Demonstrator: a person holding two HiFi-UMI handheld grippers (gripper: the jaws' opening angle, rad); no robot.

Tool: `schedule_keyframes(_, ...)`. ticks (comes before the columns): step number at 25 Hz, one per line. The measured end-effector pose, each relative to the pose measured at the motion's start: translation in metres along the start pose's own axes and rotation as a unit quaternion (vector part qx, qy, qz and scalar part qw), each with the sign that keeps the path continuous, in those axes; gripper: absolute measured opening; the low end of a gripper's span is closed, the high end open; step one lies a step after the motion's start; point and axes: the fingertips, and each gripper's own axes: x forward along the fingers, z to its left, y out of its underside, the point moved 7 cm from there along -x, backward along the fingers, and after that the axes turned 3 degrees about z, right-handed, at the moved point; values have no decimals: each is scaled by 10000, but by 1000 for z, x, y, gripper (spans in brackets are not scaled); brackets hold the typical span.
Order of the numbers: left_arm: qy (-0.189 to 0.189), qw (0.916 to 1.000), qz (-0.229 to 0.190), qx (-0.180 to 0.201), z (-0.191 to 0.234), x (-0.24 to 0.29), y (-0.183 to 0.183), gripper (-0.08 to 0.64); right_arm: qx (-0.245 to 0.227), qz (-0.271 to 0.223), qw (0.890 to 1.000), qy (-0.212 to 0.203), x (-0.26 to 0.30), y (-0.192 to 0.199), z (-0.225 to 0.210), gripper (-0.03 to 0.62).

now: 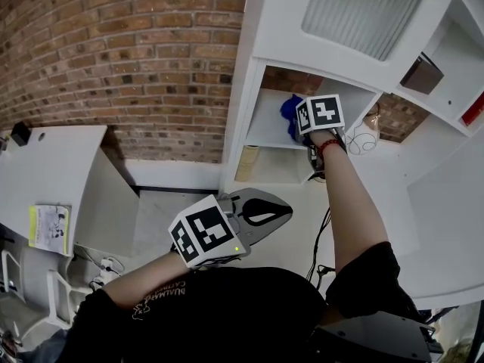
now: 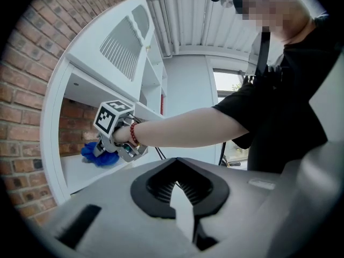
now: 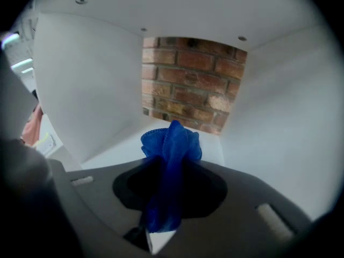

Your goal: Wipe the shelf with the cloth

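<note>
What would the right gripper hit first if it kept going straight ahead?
Probably the brick wall behind the open shelf compartment, with the blue cloth in the right gripper touching first; depth is unclear.

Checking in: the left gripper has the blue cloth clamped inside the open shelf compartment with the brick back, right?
Not the left. The right gripper view shows the right gripper clamped on the blue cloth inside the open shelf compartment with the brick back. The left gripper view shows the left gripper holding nothing, outside that compartment.
</note>
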Motion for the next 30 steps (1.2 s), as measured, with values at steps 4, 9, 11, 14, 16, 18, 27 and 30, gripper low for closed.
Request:
schedule_keyframes(4,-48,10000,-30,-4,1,-4,0,-2,80,-547,9860,-1574,-9,-26,54,110)
schedule_keyframes(9,-100,9999,-23,-27,1,-8,1,-2,-471,-385,9784,-1975,-1,-22,100,110)
schedule_keyframes(11,-134,9999,-26,-48,0,-9,2,-2,-586,-326,9792,-1912,6,-15,102,110)
schedule_keyframes(14,-169,9998,-20,-72,0,-9,2,-2,-839,-129,9820,-1689,14,-5,102,110)
schedule_keyframes(16,-168,9998,-16,-79,0,-7,1,-2,-805,-79,9842,-1577,14,-4,102,110)
schedule_keyframes(18,-165,9998,-18,-80,-2,-6,1,-2,-811,-25,9858,-1472,13,-4,102,110)
schedule_keyframes(27,-38,10000,49,-49,-7,9,-1,-2,-505,-61,9918,-1171,11,6,75,110)
schedule_keyframes(30,2,10000,66,-31,-8,13,-1,-2,-362,-80,9939,-1038,10,10,60,110)
